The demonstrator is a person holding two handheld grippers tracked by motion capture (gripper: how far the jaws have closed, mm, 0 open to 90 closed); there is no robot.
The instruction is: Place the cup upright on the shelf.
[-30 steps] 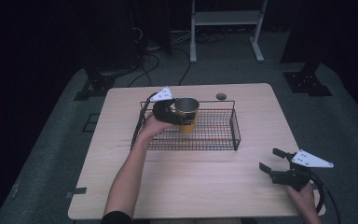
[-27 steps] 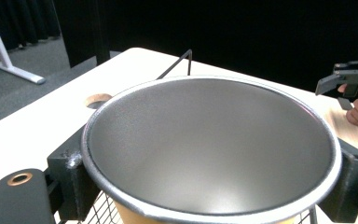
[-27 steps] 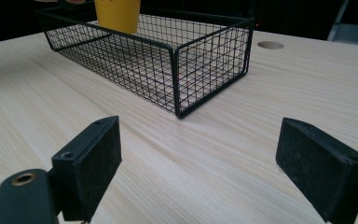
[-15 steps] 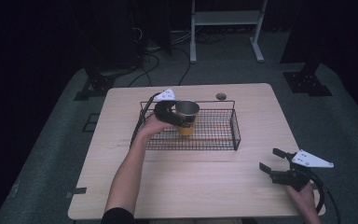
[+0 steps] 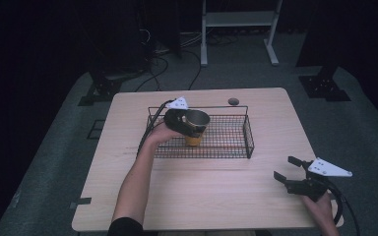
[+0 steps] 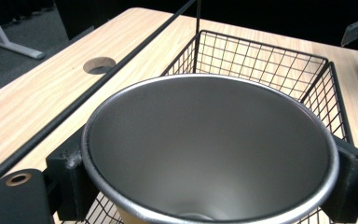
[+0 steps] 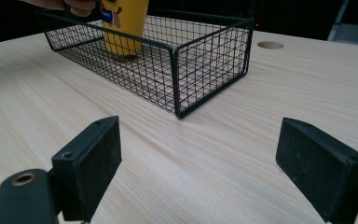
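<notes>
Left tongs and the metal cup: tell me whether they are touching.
Touching. In the left gripper view, both black jaws of the left tongs press against opposite sides of the metal cup just under its rim, above the wire basket.

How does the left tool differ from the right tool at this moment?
The left tool is shut on the yellow cup, while the right tool is open and holds nothing. The left tool is over the wire basket; the right tool is near the table's right front corner. Both have black jaws.

cup [image 5: 196, 127] lowered into basket [image 5: 231, 147], left gripper [image 5: 184, 123] down
</notes>
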